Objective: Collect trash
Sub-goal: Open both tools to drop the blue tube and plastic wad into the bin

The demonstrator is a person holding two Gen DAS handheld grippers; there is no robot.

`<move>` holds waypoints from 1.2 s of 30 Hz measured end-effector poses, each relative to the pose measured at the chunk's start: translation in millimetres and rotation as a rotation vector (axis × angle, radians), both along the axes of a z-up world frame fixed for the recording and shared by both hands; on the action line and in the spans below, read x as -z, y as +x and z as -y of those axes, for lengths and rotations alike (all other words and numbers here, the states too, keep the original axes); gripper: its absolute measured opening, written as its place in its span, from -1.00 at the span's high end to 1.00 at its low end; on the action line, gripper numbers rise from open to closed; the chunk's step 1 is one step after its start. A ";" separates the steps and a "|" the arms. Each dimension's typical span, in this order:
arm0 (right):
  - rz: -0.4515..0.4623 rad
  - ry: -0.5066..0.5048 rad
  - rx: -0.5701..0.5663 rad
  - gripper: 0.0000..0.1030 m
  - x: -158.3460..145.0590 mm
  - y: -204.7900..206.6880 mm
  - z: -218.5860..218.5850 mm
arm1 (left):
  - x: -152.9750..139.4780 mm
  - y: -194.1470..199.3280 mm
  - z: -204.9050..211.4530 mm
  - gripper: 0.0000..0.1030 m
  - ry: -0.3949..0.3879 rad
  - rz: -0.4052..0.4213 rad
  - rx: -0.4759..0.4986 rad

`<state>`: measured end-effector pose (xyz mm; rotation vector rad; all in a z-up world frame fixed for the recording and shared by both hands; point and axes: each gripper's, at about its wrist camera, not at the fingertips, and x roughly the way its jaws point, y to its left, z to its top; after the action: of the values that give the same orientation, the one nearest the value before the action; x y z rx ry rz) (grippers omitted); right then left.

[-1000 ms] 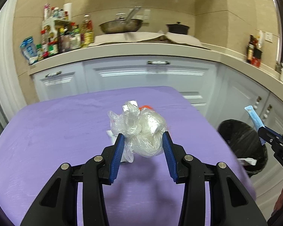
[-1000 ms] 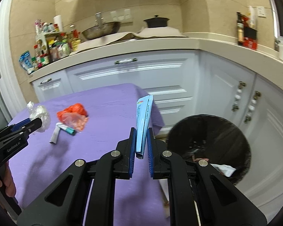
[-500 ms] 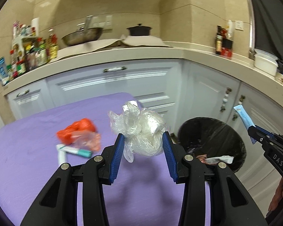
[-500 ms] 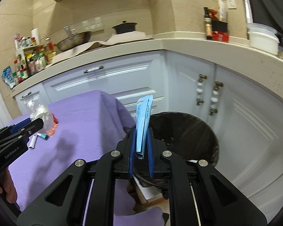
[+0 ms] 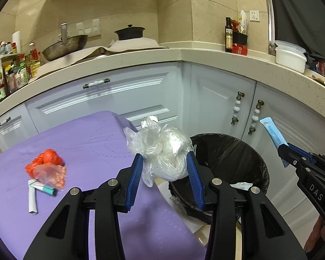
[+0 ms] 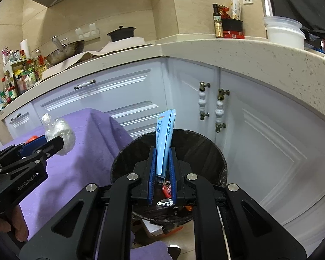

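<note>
Left wrist view: the left gripper (image 5: 164, 173) clamps a crumpled clear plastic bag (image 5: 162, 151) above the purple tablecloth's (image 5: 86, 143) edge, beside the black-lined trash bin (image 5: 231, 158). An orange bag (image 5: 46, 166) and small tube (image 5: 42, 188) lie on the cloth.

Right wrist view: the right gripper (image 6: 162, 173), jaws closed, pinches a blue sachet (image 6: 164, 140) upright over the bin.

Left gripper (image 5: 164, 173): you have carried the crumpled clear plastic bag (image 5: 162, 149) off the middle of the purple-clothed table (image 5: 86, 143) to its right edge, beside the black-lined round trash bin (image 5: 244, 151).
Right gripper (image 6: 162, 173): you have brought the flat light-blue tube (image 6: 164, 143) over the bin's mouth.
Orange plastic bag (image 5: 46, 169): now on your left.
</note>
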<state>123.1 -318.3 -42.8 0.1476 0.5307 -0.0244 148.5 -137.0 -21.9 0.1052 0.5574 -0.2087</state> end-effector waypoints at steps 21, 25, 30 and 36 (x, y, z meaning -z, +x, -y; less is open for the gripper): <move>-0.027 0.022 0.038 0.74 27.6 43.0 31.0 | 23.4 49.5 50.9 0.14 0.015 -0.076 0.019; -0.020 0.053 0.067 0.09 35.1 49.6 37.3 | 30.7 61.2 53.2 0.02 0.000 -0.117 0.000; -0.030 0.058 0.076 0.08 39.8 50.5 38.2 | 33.7 61.3 51.6 -0.13 0.009 -0.120 -0.007; -0.025 0.055 0.078 0.08 38.3 46.9 36.5 | 28.2 58.1 47.0 -0.22 -0.001 -0.112 -0.020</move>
<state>170.0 -354.8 -81.2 0.2224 0.5501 -0.0881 206.7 -184.0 -50.1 0.0876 0.6694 -0.1963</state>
